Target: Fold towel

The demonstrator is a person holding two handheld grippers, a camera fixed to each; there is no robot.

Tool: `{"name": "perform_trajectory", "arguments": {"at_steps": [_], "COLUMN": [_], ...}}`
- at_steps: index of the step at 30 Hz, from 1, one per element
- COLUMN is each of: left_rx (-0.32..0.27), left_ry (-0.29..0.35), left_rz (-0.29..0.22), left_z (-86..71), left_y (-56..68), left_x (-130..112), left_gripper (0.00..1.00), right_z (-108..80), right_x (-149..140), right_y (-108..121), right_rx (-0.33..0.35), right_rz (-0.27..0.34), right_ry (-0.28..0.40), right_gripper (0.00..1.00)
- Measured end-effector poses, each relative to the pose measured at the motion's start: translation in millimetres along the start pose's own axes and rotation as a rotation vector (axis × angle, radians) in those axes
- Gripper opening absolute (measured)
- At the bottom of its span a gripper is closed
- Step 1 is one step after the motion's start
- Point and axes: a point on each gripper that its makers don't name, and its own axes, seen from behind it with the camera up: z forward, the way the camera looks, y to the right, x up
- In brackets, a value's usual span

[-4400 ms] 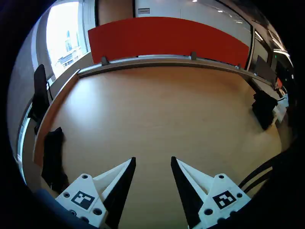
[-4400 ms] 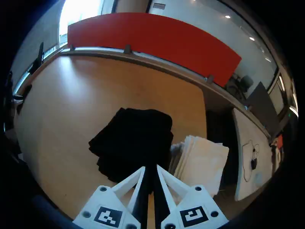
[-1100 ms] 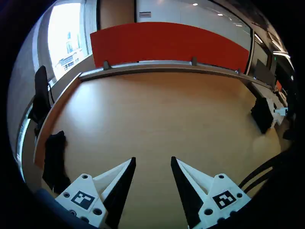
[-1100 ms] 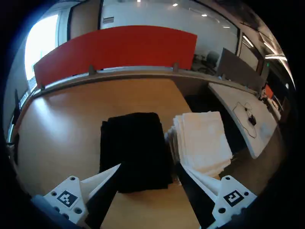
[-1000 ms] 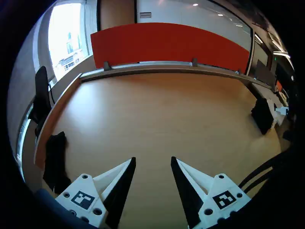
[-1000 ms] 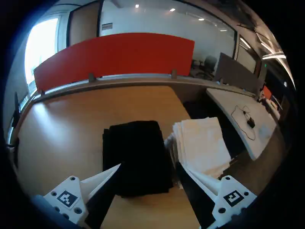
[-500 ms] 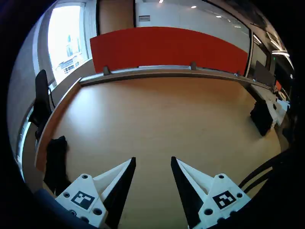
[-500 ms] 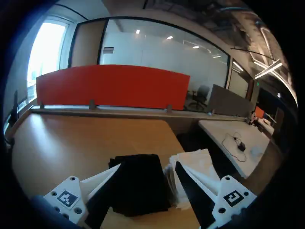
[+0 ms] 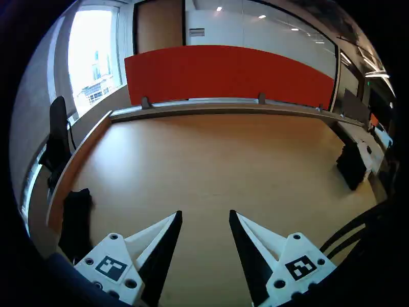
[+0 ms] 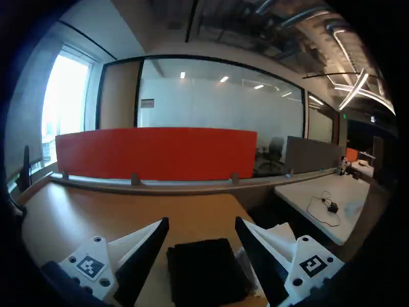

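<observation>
The left gripper stands open, its two fingers spread wide with nothing between them, over a bare stretch of the wooden table. In the left gripper view a stack of folded black towels sits at 3 o'clock near the table's far right edge, with a stack of white towels just beside it on the outer side. At 12 o'clock a red divider runs along the back of the table. A dark cloth hangs at the table's edge at 8 o'clock, a chair stands at 9 o'clock, and a bright window shows at 10 o'clock. The right gripper is open too and holds nothing. In the right gripper view the black towels lie at 6 o'clock, seen in the gap between its fingers, and the white towels peek out just beside them at 5 o'clock. The red divider crosses the middle of this view, and a second table with a cable on it stands at 3 o'clock.
</observation>
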Motion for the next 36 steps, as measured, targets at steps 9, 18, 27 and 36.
{"name": "perform_trajectory", "arguments": {"at_steps": [9, 18, 27, 36], "left_rx": [0.014, 0.057, 0.081, 0.083], "left_ry": [0.112, 0.287, 0.439, 0.458], "left_rz": [0.008, 0.013, 0.007, 0.011], "left_z": [-3.1, -13.7, -32.7, -33.4], "left_y": [-4.7, -20.2, -33.9, -41.8], "left_x": [33.5, 88.7, 138.1, 146.8], "left_gripper": [0.67, 0.67, 0.67, 0.67], "right_z": [0.3, 0.7, 0.1, -1.8], "right_x": [11.5, 13.6, 19.6, 28.5], "right_y": [-12.2, -32.5, -44.3, -72.4], "right_rx": [0.012, 0.047, 0.061, 0.088], "right_rz": [-0.024, -0.027, -0.034, -0.04], "right_ry": [0.043, 0.035, 0.041, 0.048], "right_gripper": [1.0, 1.0, 1.0, 1.0]}}
